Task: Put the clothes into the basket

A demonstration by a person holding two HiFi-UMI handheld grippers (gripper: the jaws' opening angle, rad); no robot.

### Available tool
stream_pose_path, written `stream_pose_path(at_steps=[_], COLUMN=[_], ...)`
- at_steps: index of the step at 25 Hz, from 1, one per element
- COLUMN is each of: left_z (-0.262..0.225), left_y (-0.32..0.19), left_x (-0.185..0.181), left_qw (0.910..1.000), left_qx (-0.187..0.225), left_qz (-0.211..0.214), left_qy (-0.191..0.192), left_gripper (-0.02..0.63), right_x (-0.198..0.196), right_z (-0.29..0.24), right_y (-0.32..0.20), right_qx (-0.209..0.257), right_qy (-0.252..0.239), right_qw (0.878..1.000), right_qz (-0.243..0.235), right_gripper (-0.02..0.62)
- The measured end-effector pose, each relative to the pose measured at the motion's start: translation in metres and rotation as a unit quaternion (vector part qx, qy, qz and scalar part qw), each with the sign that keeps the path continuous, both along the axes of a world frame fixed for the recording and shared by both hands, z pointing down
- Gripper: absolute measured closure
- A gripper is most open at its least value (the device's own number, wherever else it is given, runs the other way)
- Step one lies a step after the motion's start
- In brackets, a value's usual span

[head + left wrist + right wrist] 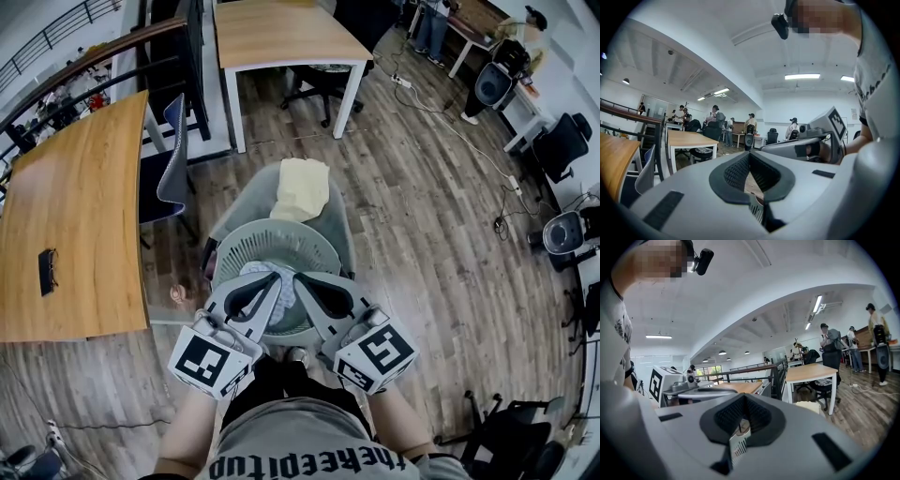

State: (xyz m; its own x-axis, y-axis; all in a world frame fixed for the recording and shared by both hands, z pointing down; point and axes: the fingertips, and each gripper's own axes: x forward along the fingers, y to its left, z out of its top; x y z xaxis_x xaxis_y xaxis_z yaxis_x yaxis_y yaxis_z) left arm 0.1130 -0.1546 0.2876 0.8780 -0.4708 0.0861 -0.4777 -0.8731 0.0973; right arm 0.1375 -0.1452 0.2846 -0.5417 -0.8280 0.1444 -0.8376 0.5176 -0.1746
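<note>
Head view: left tongs, right tongs closed, empty over grey slotted plastic basket — pale-yellow cloth beyond looks soft, light; pinch a fold.

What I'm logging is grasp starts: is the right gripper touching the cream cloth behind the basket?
Apart. The head view shows the right gripper, shut, over the basket, with the basket's ribbed wall visible between its tip and the cream cloth.
</note>
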Motion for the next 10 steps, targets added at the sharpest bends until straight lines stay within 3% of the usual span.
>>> stream_pose_path(at_steps=[10], left_z=[0.0002], left_y=[0.0001], left_x=[-0.0031], left_qw=[1.0000], left_qx=[0.001], left_qz=[0.001], left_qy=[-0.001], left_gripper=[0.592], right_x=[-0.0041], right_z=[-0.0004], right_y=[-0.0008], right_qx=[-0.002], right_qy=[0.000], right_qw=[1.000], right_qz=[-0.002], right_gripper=[0.586])
